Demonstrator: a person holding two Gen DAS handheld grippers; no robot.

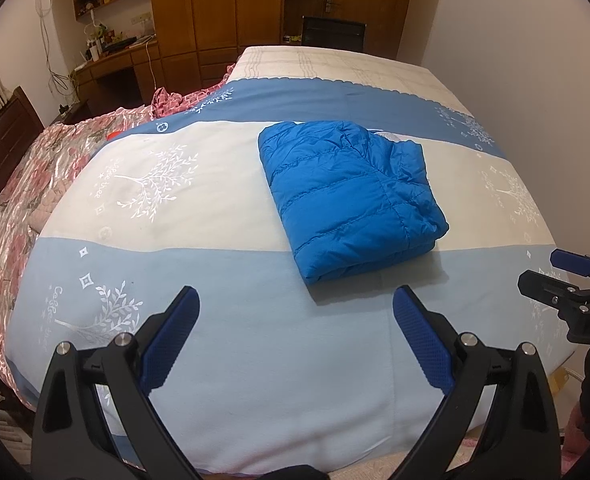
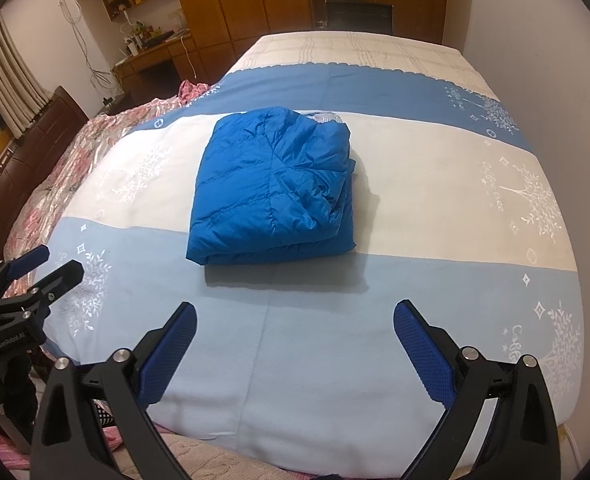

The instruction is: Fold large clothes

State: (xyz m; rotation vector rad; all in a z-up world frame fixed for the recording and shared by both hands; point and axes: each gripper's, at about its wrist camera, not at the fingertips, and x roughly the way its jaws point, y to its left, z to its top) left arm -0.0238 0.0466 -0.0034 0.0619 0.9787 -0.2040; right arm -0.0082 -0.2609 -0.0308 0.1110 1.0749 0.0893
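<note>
Right wrist view: bright blue quilted puffer jacket [image 2: 273,186] lies folded in a compact bundle on the striped bed [image 2: 435,184]; both tongs [image 2: 295,350] [image 1: 297,334] wide, empty; folding looks finished

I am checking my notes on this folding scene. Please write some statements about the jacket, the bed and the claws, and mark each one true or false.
1. The blue jacket lies folded on the bed cover. True.
2. The left claw grips the jacket. False: it is open and empty, short of the jacket.
3. The right claw is open. True.
4. The jacket hangs over the bed edge. False: it rests in the cover's middle.
</note>
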